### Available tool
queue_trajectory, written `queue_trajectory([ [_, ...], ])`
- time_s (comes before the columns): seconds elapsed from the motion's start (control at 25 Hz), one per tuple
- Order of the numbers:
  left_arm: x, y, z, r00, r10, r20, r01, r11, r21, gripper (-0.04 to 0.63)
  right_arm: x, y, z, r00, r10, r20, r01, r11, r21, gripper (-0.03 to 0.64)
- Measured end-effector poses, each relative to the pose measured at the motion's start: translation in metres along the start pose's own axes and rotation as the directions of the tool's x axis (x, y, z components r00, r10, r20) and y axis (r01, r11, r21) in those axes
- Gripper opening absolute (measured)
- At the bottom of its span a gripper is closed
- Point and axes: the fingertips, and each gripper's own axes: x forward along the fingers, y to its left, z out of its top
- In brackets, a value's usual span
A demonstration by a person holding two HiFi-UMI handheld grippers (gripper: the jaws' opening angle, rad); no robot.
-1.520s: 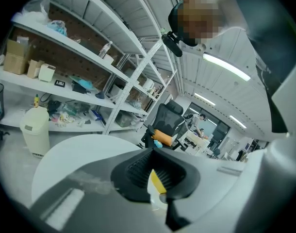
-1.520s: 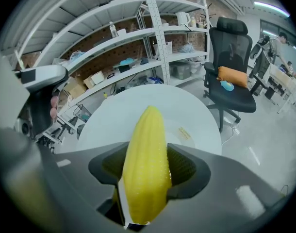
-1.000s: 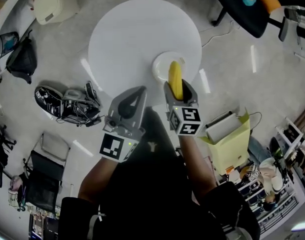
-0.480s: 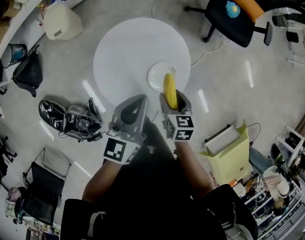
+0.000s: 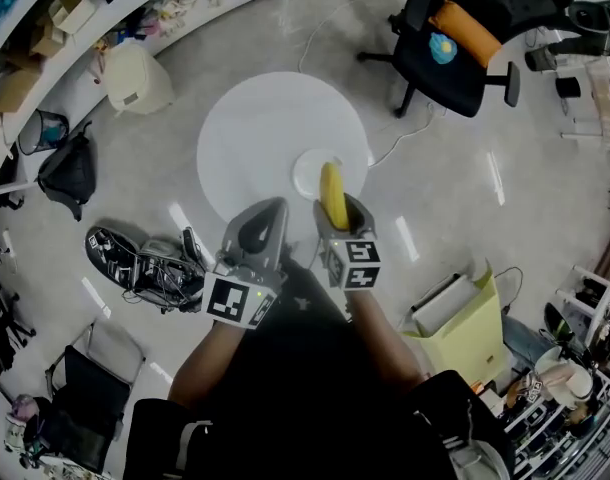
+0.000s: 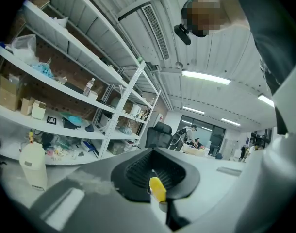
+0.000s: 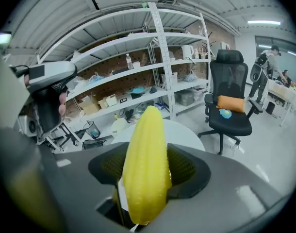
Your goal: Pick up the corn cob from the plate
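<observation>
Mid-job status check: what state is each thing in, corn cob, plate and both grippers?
right gripper: shut on the corn cob.
corn cob: upright between the jaws, lifted clear of the plate.
plate: empty, on the round table.
left gripper: no corn in it; jaw opening unclear.

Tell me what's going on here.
A person holds a gripper in each hand. The right gripper is closed on the yellow corn cob, which sticks out past its jaws and is clear of the white plate. The plate sits on the round table below. The left gripper hangs open beside the right one.
</observation>
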Motion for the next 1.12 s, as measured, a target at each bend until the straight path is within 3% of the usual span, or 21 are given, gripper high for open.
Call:
queue_trajectory([
  [0.72,-0.035,-0.030,0.046,0.996,-0.041,0.077,0.037,0.998,0.044,0.005,-0.072,0.030,0.055,0.985,0.006,0.173,0.001,0.999,-0.039,0.249],
  [1.12,-0.045,-0.050,0.073,0.987,-0.061,0.147,0.048,0.995,0.086,0.004,-0.131,0.046,0.093,0.947,0.038,0.319,-0.015,0.997,-0.072,0.249],
])
